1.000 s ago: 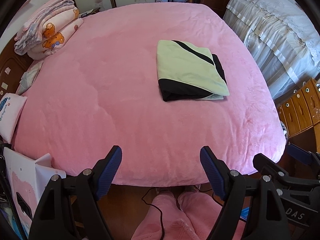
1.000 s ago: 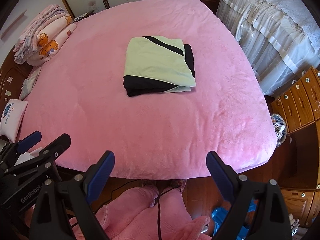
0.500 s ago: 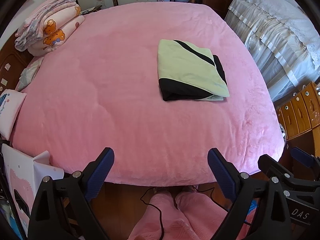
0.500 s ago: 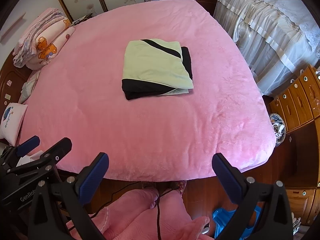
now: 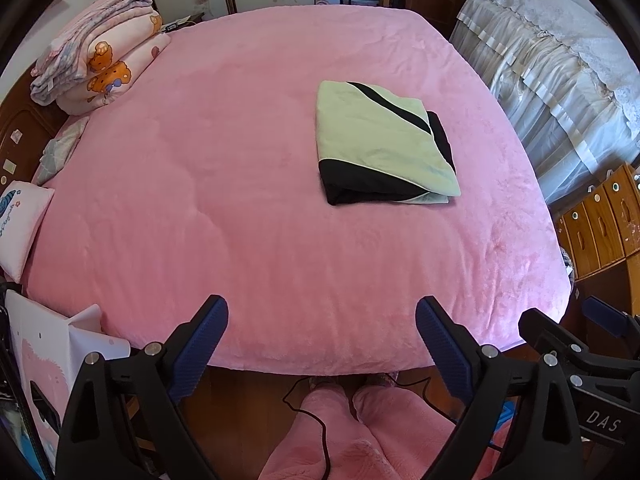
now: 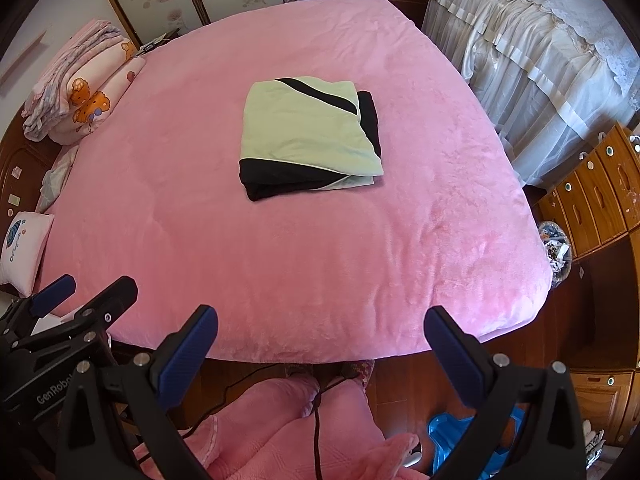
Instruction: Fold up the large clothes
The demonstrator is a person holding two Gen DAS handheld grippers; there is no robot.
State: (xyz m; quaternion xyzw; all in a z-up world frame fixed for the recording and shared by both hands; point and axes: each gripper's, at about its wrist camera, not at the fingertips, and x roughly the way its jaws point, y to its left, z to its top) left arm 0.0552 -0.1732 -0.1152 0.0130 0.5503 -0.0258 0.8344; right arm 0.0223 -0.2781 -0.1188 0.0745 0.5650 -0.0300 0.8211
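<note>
A pale green and black garment [image 5: 380,144] [image 6: 308,140] lies folded into a flat rectangle on the pink bed cover [image 5: 208,168] [image 6: 344,248], right of the bed's middle. My left gripper [image 5: 322,340] hangs open over the bed's near edge, nothing between its blue-padded fingers [image 5: 198,350]. My right gripper [image 6: 320,344] is open too, wide apart and empty, also at the near edge. Both are well short of the garment. Each gripper shows at the side of the other's view.
Folded quilts [image 5: 96,60] are stacked at the bed's far left corner, a small pillow [image 5: 20,220] at the left edge. A lace-covered bed [image 5: 560,80] and wooden drawers [image 5: 600,220] stand to the right. The person's pink-trousered legs [image 5: 352,432] and a black cable are below.
Both grippers' jaws have spread wider apart. The folded garment has not moved, and the hands have stayed where they were.
</note>
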